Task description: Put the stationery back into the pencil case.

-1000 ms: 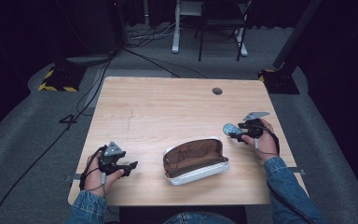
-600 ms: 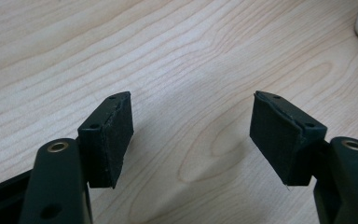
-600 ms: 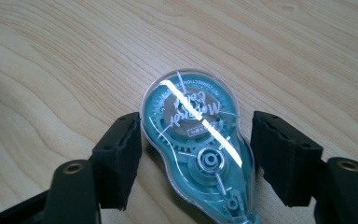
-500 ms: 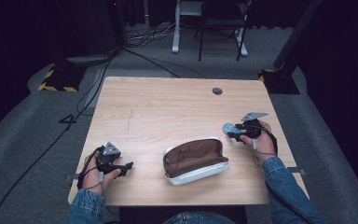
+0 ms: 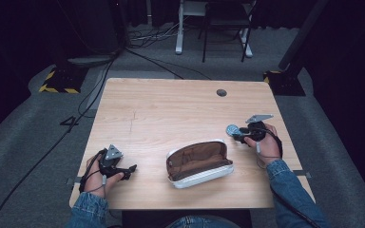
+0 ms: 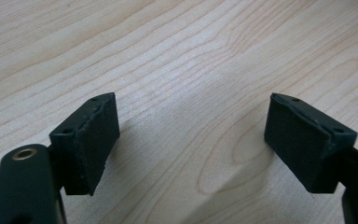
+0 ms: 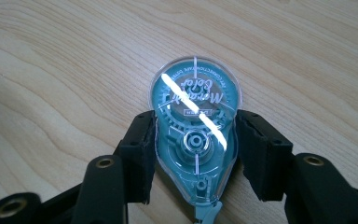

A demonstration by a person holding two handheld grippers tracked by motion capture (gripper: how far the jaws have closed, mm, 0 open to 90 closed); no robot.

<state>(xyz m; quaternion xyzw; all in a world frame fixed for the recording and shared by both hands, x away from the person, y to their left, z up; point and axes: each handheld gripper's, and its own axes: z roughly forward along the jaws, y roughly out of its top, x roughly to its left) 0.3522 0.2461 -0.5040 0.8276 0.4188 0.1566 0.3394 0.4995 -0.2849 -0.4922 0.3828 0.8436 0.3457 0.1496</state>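
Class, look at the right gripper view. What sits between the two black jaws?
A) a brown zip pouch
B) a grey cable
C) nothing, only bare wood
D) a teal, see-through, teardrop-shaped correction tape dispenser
D: in the right gripper view the right gripper has its jaws pressed against both sides of the teal, see-through, teardrop-shaped correction tape dispenser, above the light wooden table.

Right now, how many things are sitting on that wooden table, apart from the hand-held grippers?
2: an open brown pencil case near the front edge, and a teal correction tape clamped in the right hand-held gripper at the right. Anything inside the case is hidden.
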